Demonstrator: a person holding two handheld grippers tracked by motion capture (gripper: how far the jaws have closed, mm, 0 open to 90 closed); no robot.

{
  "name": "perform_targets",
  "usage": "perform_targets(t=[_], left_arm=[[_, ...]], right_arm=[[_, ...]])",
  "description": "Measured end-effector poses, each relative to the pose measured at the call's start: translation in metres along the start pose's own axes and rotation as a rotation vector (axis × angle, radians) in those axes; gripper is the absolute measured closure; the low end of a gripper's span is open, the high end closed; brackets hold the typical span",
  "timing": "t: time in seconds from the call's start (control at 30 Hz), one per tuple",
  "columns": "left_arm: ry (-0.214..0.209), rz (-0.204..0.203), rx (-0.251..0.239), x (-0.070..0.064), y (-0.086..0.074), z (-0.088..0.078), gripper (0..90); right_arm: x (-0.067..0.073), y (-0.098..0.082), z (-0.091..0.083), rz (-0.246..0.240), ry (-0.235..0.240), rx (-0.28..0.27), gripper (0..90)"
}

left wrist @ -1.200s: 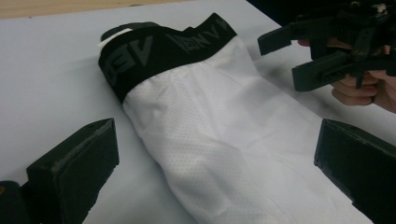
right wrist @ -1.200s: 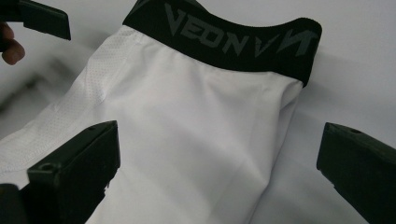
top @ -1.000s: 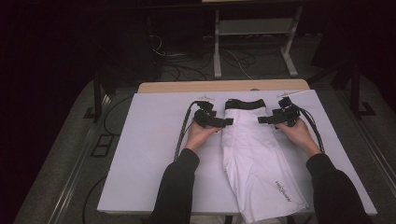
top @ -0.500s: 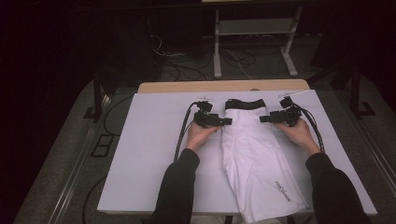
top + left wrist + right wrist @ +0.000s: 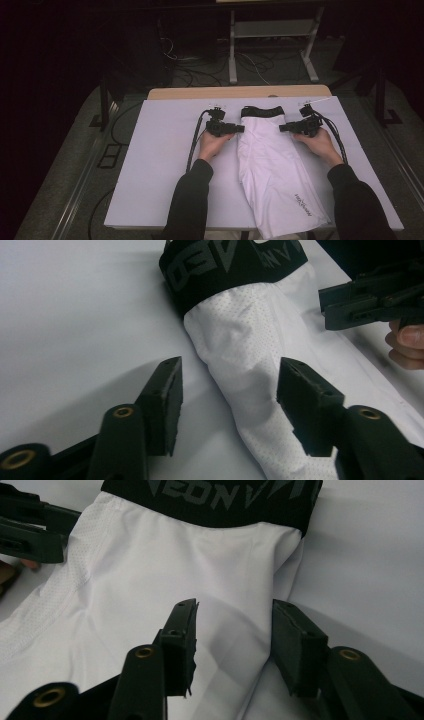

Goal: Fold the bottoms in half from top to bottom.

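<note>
Both grippers, left (image 5: 227, 390) and right (image 5: 232, 630), have been closing, jaws still apart, over white shorts (image 5: 272, 170) lying on the table (image 5: 155, 165); thin fabric could slip free or bunch

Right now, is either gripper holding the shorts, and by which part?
Nothing is held yet. Both grippers' jaws have just been closing, the left gripper and right gripper each straddling a side edge of the shorts below the waistband.

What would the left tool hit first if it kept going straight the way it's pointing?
Most likely the white shorts, whose folded edge lies between the left tool and its open jaws; beyond that, probably the right tool.
</note>
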State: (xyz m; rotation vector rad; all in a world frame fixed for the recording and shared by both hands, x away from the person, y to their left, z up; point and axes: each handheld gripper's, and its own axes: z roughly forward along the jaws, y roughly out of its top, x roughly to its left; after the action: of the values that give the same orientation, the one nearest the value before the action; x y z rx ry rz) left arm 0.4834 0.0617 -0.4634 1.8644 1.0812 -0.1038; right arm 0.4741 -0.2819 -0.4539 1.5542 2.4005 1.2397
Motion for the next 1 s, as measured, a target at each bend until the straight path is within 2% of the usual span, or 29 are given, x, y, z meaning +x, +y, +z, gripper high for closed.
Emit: perform_targets(t=[0.07, 0.27, 0.33, 0.47, 0.6, 0.9, 1.0], left_arm=[[0.006, -0.01, 0.0, 0.0, 0.0, 0.0, 51.5], [0.0, -0.006, 0.022, -0.001, -0.001, 0.004, 66.9], [0.013, 0.002, 0.027, -0.003, -0.001, 0.004, 73.5], [0.043, 0.011, 0.03, -0.005, -0.001, 0.004, 87.1], [0.033, 0.021, 0.017, -0.009, 0.001, 0.002, 88.6], [0.007, 0.028, 0.014, -0.014, 0.002, 0.0, 89.0], [-0.001, 0.042, 0.014, -0.018, 0.003, -0.001, 89.1]], right_arm=[[0.0, 0.0, 0.0, 0.007, -0.003, 0.002, 60.4], [-0.002, -0.001, 0.001, 0.039, 0.001, 0.009, 76.0], [-0.001, -0.001, 0.002, 0.037, -0.011, 0.013, 81.6], [0.0, -0.001, 0.002, 0.028, -0.027, 0.016, 85.7], [0.003, -0.001, 0.001, 0.013, -0.042, 0.016, 86.6], [0.006, 0.0, -0.005, -0.01, -0.028, 0.006, 87.0], [0.006, -0.001, -0.007, -0.011, -0.017, -0.001, 87.0]])
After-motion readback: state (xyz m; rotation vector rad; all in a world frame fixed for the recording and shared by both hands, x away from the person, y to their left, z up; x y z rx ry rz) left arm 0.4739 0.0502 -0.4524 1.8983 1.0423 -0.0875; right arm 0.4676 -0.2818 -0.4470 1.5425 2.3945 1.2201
